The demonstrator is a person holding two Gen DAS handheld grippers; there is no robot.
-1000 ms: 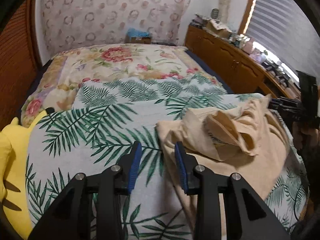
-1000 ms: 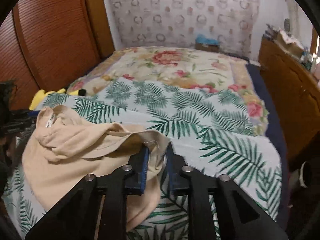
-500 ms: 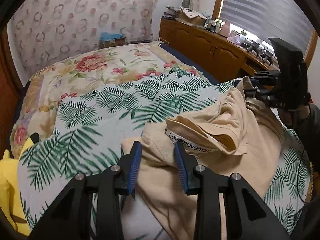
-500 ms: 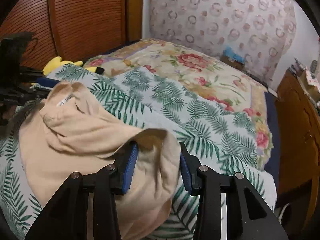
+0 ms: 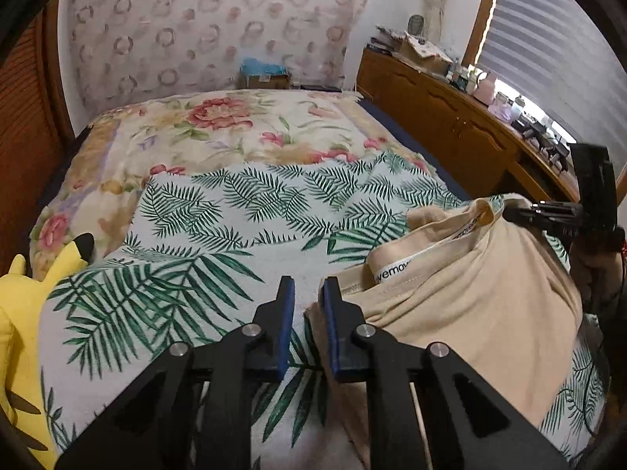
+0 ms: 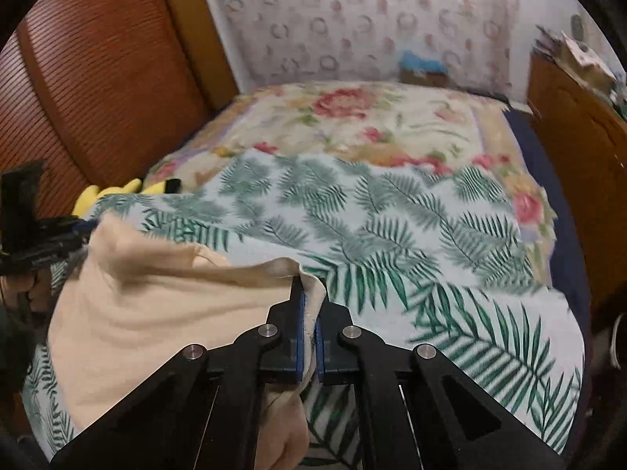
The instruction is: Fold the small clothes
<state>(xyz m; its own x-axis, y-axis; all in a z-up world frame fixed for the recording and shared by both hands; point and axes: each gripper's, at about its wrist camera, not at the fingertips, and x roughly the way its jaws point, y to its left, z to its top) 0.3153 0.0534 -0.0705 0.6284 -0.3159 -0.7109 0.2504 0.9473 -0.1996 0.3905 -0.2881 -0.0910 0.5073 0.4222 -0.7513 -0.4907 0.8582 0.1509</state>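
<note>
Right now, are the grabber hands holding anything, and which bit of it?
The right gripper is pinching the beige garment by its edge. The left gripper has a gap between its fingers and holds nothing; the garment's hem lies just beside it.

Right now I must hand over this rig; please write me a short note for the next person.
Right hand-held gripper: shut on an edge of the beige garment.
Left hand-held gripper: narrow gap, garment edge beside its right finger; grip unclear.
The garment is bunched on the palm-print cover, partly lifted between both grippers.
Done: no neat fold visible yet.
Left: probably spread it flat, then fold.
</note>
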